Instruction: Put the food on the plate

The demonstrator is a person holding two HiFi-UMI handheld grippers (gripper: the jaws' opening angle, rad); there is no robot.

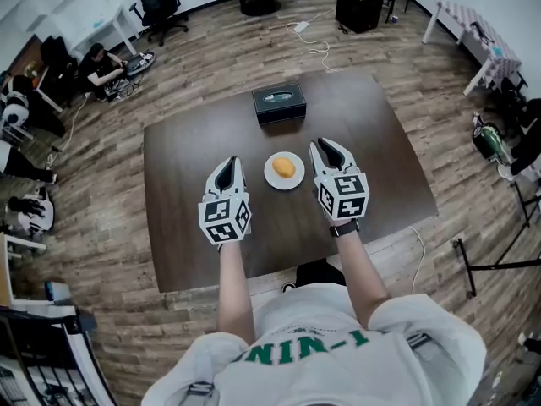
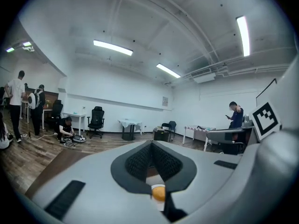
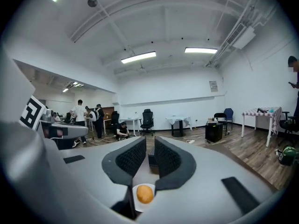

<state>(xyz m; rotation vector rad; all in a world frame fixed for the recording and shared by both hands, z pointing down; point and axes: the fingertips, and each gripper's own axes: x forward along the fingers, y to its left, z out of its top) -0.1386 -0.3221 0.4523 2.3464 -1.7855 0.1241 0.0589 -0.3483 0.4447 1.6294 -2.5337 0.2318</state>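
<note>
A round orange-yellow piece of food [image 1: 285,167] lies on a small white plate [image 1: 272,178] in the middle of the dark table [image 1: 186,167]. My left gripper [image 1: 226,166] hovers left of the plate with its jaws together and nothing in them. The right gripper [image 1: 325,145] hovers just right of the plate, its jaws a narrow gap apart and empty. In the left gripper view the food [image 2: 158,192] shows low beneath the closed gripper [image 2: 152,146]. The right gripper view shows the food [image 3: 144,194] on the plate [image 3: 136,200] under the gripper [image 3: 150,147].
A black box [image 1: 279,102] stands on the table beyond the plate; it shows through the right jaws' gap [image 3: 152,160]. A person [image 1: 101,66] sits on the floor at the back left by office chairs. More tables line the room's walls.
</note>
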